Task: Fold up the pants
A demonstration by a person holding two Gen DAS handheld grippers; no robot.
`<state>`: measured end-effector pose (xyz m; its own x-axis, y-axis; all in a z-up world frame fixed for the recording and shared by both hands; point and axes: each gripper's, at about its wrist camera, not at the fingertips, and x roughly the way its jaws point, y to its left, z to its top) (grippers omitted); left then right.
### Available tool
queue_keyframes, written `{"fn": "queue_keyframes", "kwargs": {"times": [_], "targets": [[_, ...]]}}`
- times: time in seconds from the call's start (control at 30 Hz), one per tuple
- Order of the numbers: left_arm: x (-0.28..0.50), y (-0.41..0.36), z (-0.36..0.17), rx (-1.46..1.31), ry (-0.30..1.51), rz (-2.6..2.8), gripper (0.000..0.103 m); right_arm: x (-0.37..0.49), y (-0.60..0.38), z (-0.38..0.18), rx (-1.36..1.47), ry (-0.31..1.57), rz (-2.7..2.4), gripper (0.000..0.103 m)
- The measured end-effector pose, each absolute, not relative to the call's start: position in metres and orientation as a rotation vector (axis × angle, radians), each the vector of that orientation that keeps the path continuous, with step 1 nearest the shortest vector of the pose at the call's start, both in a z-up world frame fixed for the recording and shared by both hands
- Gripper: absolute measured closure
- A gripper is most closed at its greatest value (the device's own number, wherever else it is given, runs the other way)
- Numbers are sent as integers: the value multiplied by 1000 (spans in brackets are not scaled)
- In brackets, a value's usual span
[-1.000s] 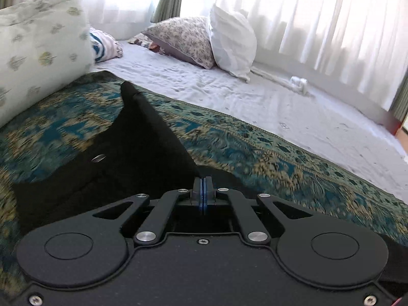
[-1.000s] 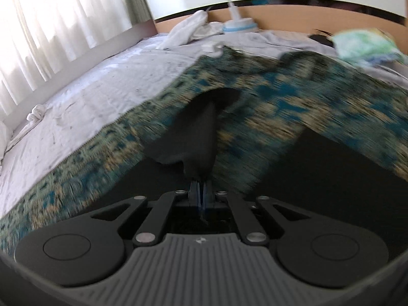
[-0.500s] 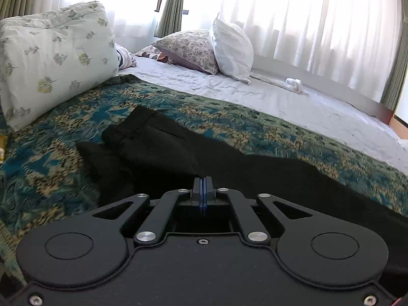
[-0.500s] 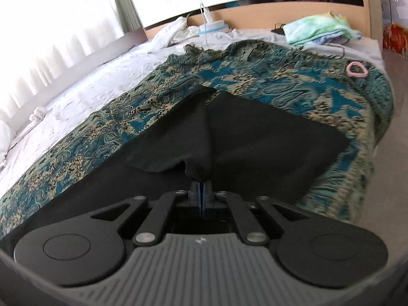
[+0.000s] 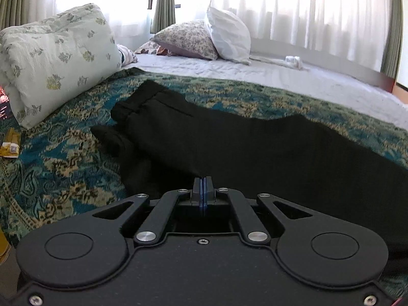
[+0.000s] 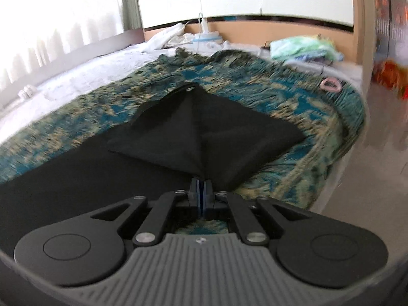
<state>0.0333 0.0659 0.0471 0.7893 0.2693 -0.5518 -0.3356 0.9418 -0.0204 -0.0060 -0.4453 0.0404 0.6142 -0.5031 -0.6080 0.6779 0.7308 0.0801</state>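
Note:
Black pants lie on a teal and gold patterned bedspread. In the left wrist view the waistband end lies folded at the far left and the fabric runs right. My left gripper is shut on the near edge of the pants. In the right wrist view the pants rise in a tent-like fold from the bedspread. My right gripper is shut on the peak of that fold, holding it lifted.
A floral pillow sits at the left, two more pillows at the back on a white sheet. A yellow packet lies at the left edge. Folded clothes, a pink ring and the bed's right edge show in the right wrist view.
Both grippers have pulled back toward the near edge of the bed with the pants in them. More of the pants now lies spread flat and the raised fold has lowered.

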Motion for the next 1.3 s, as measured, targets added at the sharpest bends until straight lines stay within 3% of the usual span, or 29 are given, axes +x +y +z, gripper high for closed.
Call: {"fn": "queue_keyframes", "kwargs": {"times": [0.27,0.37,0.83,0.87,1.0,1.13,1.2,1.3], "targets": [[28,64,31,-68,603,335,101,-10,-454,34,221,581,-693,97],[28,63,28,-46,605,336,101,-8,-462,32,223,570,-688,78],[30,61,23,9,604,347,101,-35,-524,38,341,487,-875,86],[30,60,23,9,604,347,101,-35,-522,41,342,476,-880,84],[30,60,23,14,601,347,101,-35,-500,49,268,410,-802,51],[30,60,22,20,599,347,101,-39,-471,54,171,348,-611,37],[30,61,22,19,602,342,101,-34,-456,52,98,369,-517,25],[30,64,24,13,612,332,101,-13,-436,43,-48,463,-443,22]]}}
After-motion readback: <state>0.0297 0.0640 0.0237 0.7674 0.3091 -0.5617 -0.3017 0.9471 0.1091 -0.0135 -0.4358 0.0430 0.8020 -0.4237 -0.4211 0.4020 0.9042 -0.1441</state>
